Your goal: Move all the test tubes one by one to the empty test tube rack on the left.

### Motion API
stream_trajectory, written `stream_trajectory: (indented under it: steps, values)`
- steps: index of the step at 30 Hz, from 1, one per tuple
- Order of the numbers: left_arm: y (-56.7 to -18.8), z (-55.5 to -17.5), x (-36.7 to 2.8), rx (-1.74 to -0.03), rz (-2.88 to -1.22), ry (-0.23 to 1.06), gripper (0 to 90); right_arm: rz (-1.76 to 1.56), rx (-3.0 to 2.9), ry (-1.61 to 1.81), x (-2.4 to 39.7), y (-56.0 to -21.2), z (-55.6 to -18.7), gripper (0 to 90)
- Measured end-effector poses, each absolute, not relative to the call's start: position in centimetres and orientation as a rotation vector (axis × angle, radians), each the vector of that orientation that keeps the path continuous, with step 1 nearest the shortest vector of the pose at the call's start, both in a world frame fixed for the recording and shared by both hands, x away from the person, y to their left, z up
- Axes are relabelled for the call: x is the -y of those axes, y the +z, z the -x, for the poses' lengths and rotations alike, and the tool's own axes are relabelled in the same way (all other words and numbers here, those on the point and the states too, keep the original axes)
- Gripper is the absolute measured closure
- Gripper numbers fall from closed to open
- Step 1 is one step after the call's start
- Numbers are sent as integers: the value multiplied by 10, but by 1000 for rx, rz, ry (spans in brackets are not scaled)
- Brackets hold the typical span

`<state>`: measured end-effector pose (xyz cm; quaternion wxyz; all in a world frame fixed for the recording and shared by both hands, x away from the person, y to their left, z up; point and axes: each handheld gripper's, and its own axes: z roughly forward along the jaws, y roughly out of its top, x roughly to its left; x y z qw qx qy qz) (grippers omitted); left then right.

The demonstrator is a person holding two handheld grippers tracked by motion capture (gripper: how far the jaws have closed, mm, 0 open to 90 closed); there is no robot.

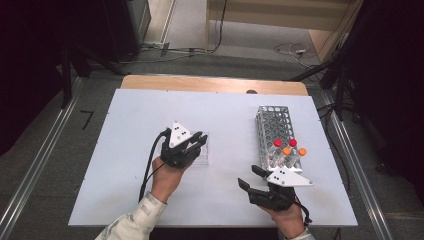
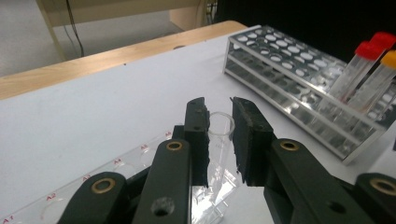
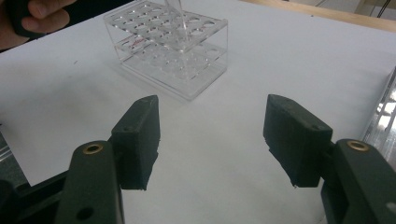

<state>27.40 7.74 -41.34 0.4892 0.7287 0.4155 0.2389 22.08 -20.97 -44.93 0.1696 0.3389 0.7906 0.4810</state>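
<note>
White table (image 1: 125, 165), grey floor beyond. Right tool (image 1: 248, 181) nearest, jaws wide, empty, parked clear. Left tool (image 2: 219, 135) clamped on clear uncapped tube (image 2: 220, 122), upright over clear rack (image 3: 168, 51) for slotting. Metal rack (image 1: 274, 127) with capped tubes (image 1: 288, 148) farther right.

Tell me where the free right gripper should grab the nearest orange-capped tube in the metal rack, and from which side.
Grip the orange-capped tube just under its cap, coming straight down from above. It stands upright in the metal rack, so only its top pokes out, and red-capped tubes crowd it sideways. The right gripper has its jaws open, likely wide enough to straddle it.
</note>
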Motion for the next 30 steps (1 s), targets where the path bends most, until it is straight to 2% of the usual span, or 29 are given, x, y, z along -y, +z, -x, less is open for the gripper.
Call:
stream_trajectory:
  steps: [13, 21, 23, 24, 25, 26, 30]
  values:
    - [-430, -274, -66, -1012, -1847, 639, 769, -959, -2250, 1363, 210, -451, -221, 349]
    - [-440, -277, -66, -1037, -1864, 610, 753, -970, -2242, 1359, 211, -451, -221, 349]
    - [-440, -276, -66, -1039, -1853, 592, 726, -970, -2239, 1360, 212, -450, -221, 348]
    - [-439, -276, -66, -1037, -1850, 586, 654, -976, -2232, 1364, 214, -450, -220, 349]
    - [-439, -276, -67, -1037, -1846, 574, 654, -976, -2232, 1364, 214, -450, -220, 349]
    - [-438, -275, -68, -1037, -1837, 555, 607, -975, -2230, 1365, 215, -449, -220, 348]
    - [-432, -272, -74, -1036, -1792, 488, 538, -990, -2208, 1378, 223, -447, -215, 348]
